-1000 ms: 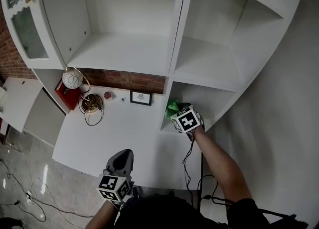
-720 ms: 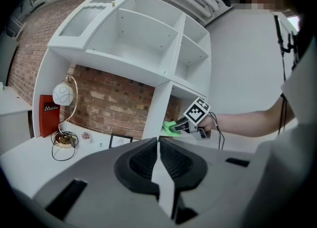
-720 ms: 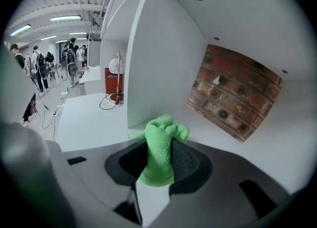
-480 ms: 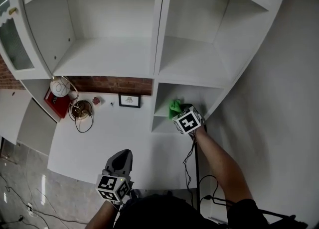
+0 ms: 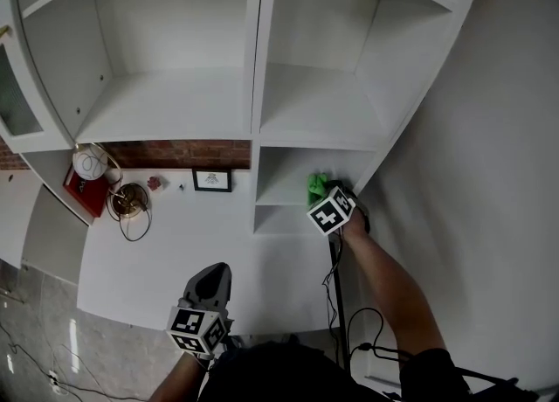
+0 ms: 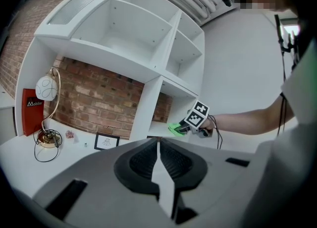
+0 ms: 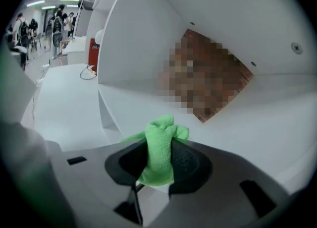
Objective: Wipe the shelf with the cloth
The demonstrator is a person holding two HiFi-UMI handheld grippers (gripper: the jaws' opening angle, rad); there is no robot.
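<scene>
Head view showed the white shelf [image 5: 284, 189], with the right gripper [image 7: 159, 162] in its lowest right compartment, clenched on the green cloth [image 5: 318, 187] near the shelf's right edge. The left gripper [image 6: 158, 155] hung low, jaws together on nothing. Soft and light, the cloth looked best pinched by a bunched fold.

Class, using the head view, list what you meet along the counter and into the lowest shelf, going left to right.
white globe lamp → brass base → small pink object → framed picture → green cloth
</scene>
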